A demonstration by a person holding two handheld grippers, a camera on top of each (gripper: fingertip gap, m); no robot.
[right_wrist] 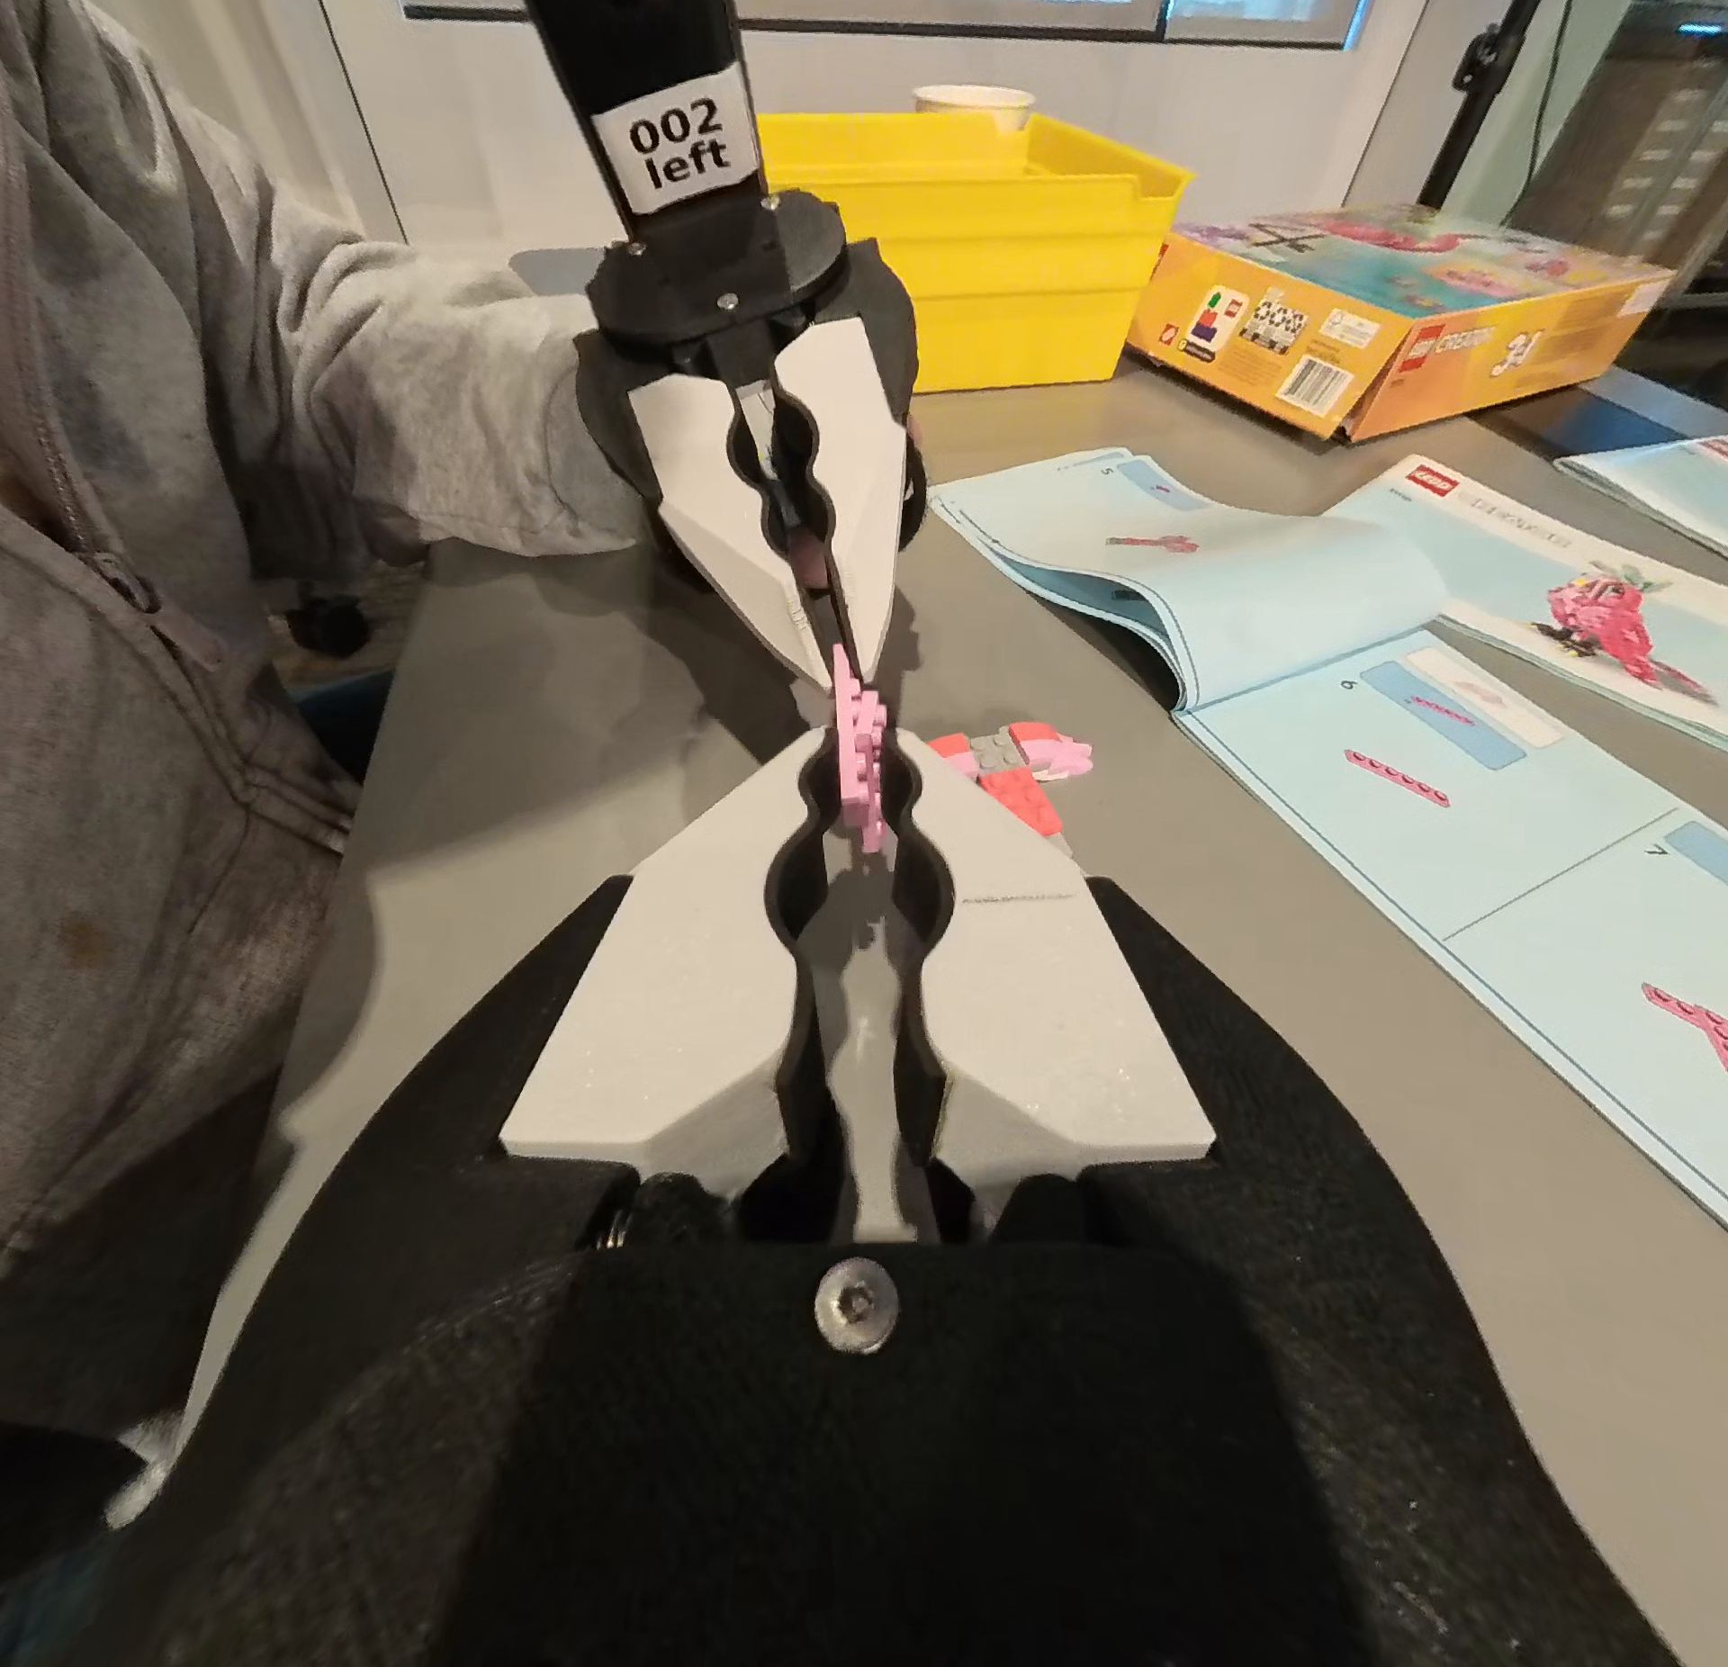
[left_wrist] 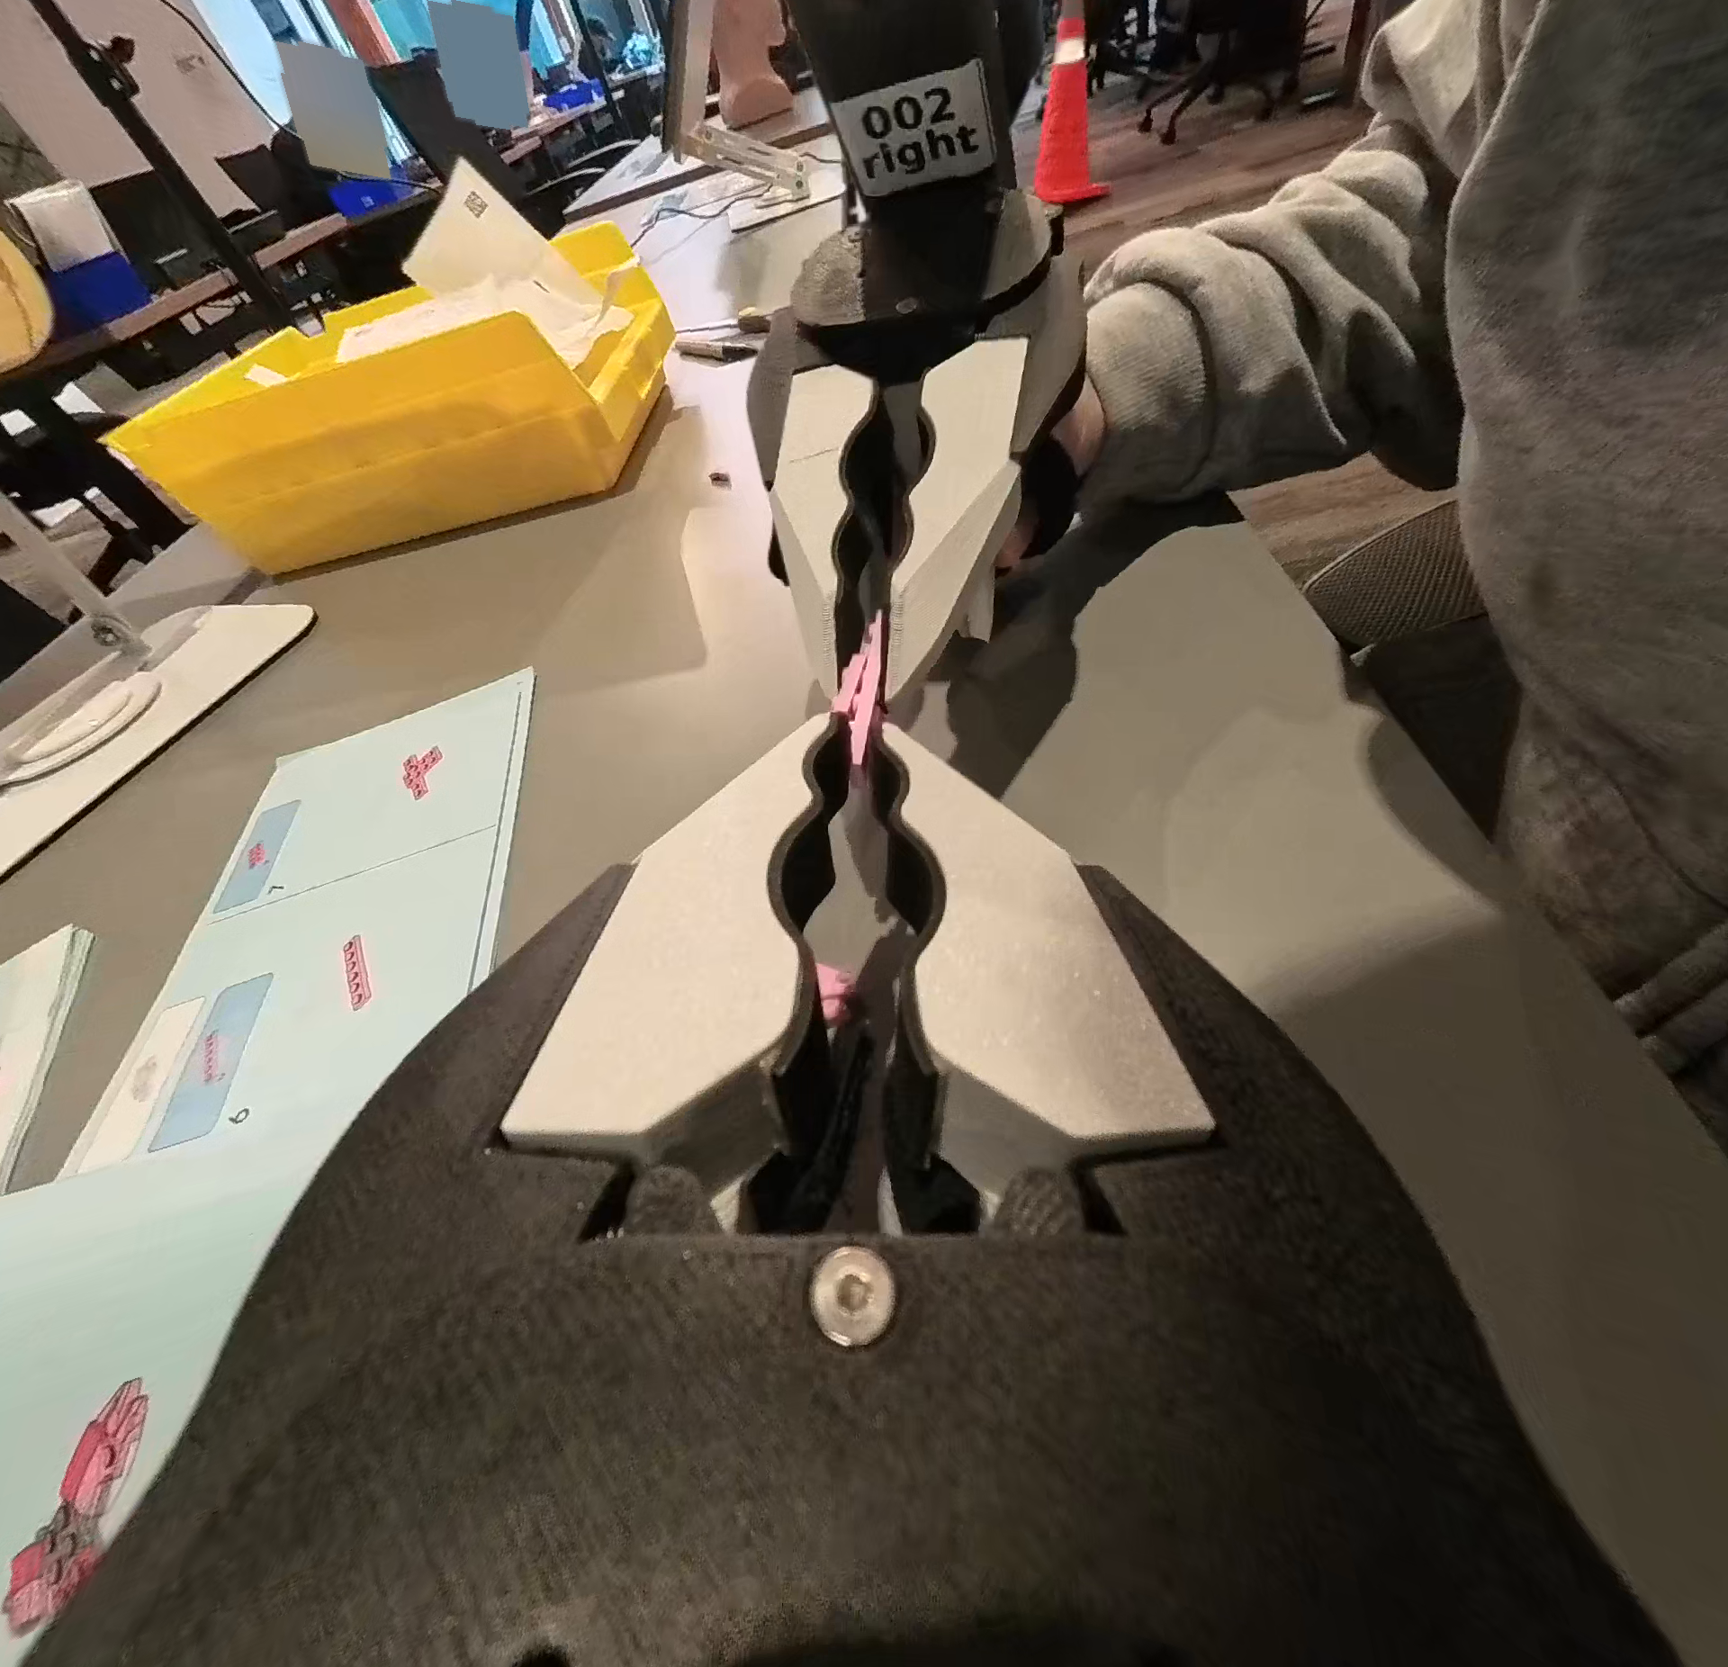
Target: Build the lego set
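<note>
Left of the work, in the left wrist view: a yellow plastic bin [left_wrist: 393, 406] holding white paper slips, well back on the grey tabletop [left_wrist: 598, 612]. Nearer, a pale-blue instruction booklet [left_wrist: 374, 874] lies open and flat, with pink part drawings on its pages.

Centre: the left gripper [left_wrist: 856, 743], grey wedge fingers on a black body, is closed on a small flat pink lego plate assembly [left_wrist: 862, 687]. The right gripper [left_wrist: 865, 659] meets it tip to tip from the far side, also clamped on the same pink assembly. The piece is held off the table, edge-on to both cameras. Its long axis runs straight along the line from one gripper to the other. Each holds one end, so neither is nearer.

Right wrist view confirms this: the right gripper [right_wrist: 856, 762] pinches the near end of the assembly [right_wrist: 860, 762], and the left gripper [right_wrist: 846, 678] takes the far end. A grey sleeve [right_wrist: 374, 388] shows behind it.

Right of centre: a loose cluster of red, grey and pink lego pieces [right_wrist: 1015, 762] lies on the table, just beside the right gripper's fingers. Farther right are the booklet and an orange cardboard set box [right_wrist: 1384, 332].

Judgement: the pieces are probably being pressed together or the hold swapped. Any push should follow the shared axis, since a sideways load could snap the thin plates apart.
</note>
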